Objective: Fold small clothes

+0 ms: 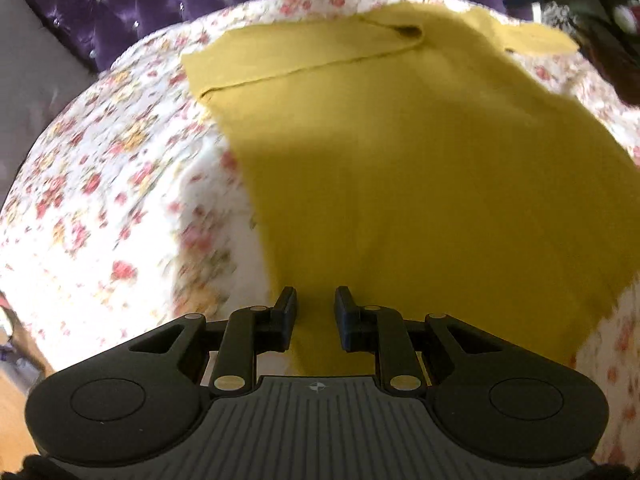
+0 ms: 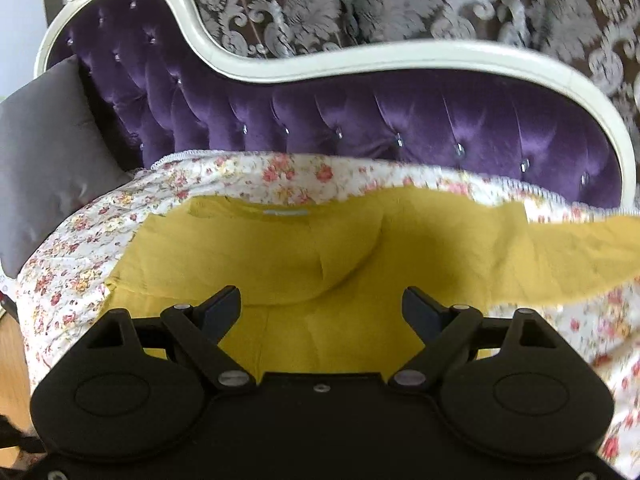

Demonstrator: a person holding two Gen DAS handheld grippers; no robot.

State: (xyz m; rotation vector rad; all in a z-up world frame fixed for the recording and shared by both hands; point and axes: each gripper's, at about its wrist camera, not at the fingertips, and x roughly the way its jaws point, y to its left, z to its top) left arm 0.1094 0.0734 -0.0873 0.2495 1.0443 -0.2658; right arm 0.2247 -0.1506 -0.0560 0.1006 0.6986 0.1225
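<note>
A mustard-yellow garment (image 1: 420,184) lies spread on a floral sheet (image 1: 100,184). One sleeve (image 1: 304,52) is folded in across its far end. My left gripper (image 1: 316,296) hovers over the garment's near edge, jaws a narrow gap apart with nothing between them. In the right wrist view the garment (image 2: 304,248) shows a neck label (image 2: 286,213), and a sleeve (image 2: 580,248) stretches off to the right. My right gripper (image 2: 320,296) stands wide open above the cloth, holding nothing.
The floral sheet (image 2: 248,172) covers a sofa with a purple tufted backrest (image 2: 360,120) and white frame (image 2: 400,54). A grey cushion (image 2: 44,168) sits at the left end. Dark blurred objects (image 1: 592,8) lie beyond the garment. Wood floor (image 1: 12,400) shows below the seat edge.
</note>
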